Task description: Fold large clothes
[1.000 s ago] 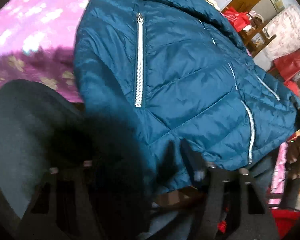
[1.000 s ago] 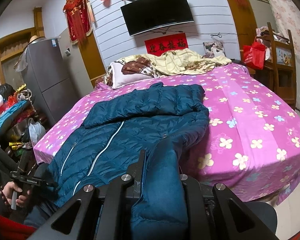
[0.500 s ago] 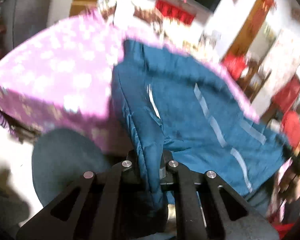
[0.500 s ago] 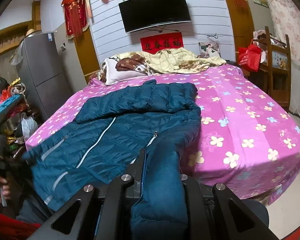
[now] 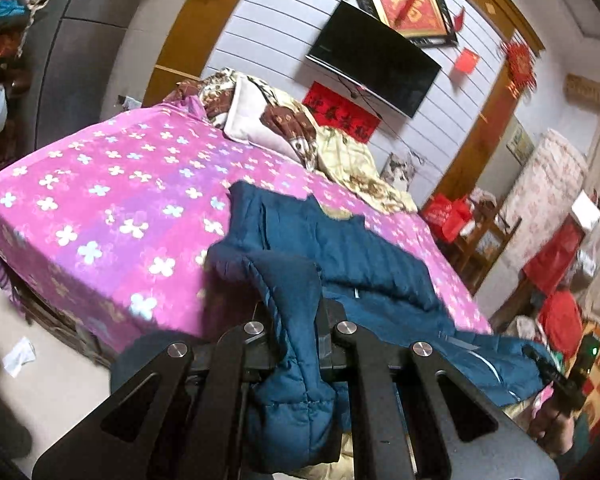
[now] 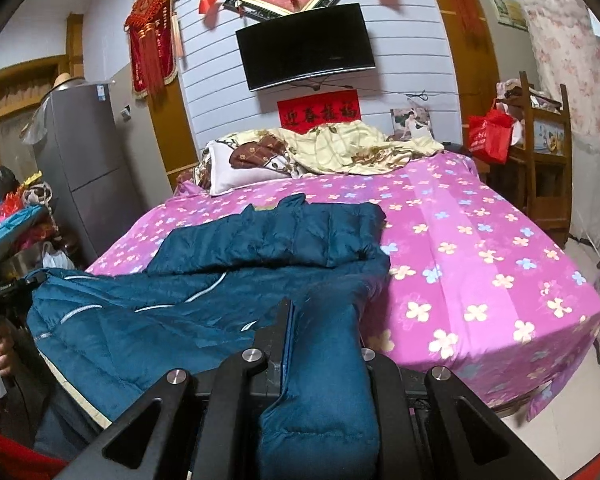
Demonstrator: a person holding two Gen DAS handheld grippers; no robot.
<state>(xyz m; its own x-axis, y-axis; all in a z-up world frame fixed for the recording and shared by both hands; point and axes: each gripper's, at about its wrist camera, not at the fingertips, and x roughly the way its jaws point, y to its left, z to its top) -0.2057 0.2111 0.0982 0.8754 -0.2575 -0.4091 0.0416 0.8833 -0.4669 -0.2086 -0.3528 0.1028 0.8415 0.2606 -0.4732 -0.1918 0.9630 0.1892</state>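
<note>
A dark teal puffer jacket [image 6: 268, 240] with silver zips lies on the pink flowered bed [image 6: 480, 248], its hood toward the pillows and its lower part hanging off the near edge. My right gripper [image 6: 320, 320] is shut on a padded fold of the jacket, which bulges out between the fingers. My left gripper [image 5: 296, 312] is shut on another fold of the jacket [image 5: 360, 252] at the opposite side. The left gripper also shows at the left edge of the right wrist view [image 6: 4, 292], held in a hand.
Pillows and a crumpled yellow quilt [image 6: 332, 148] lie at the head of the bed. A grey fridge [image 6: 84, 168] and piled bags stand to the left. A wooden shelf [image 6: 540, 152] with a red bag [image 6: 490, 136] stands to the right. A television [image 6: 306, 46] hangs on the wall.
My left gripper has closed on the jacket's edge and swung up, now facing the headboard wall. The jacket's near left part has lifted and bunched. My right gripper keeps its hold.
</note>
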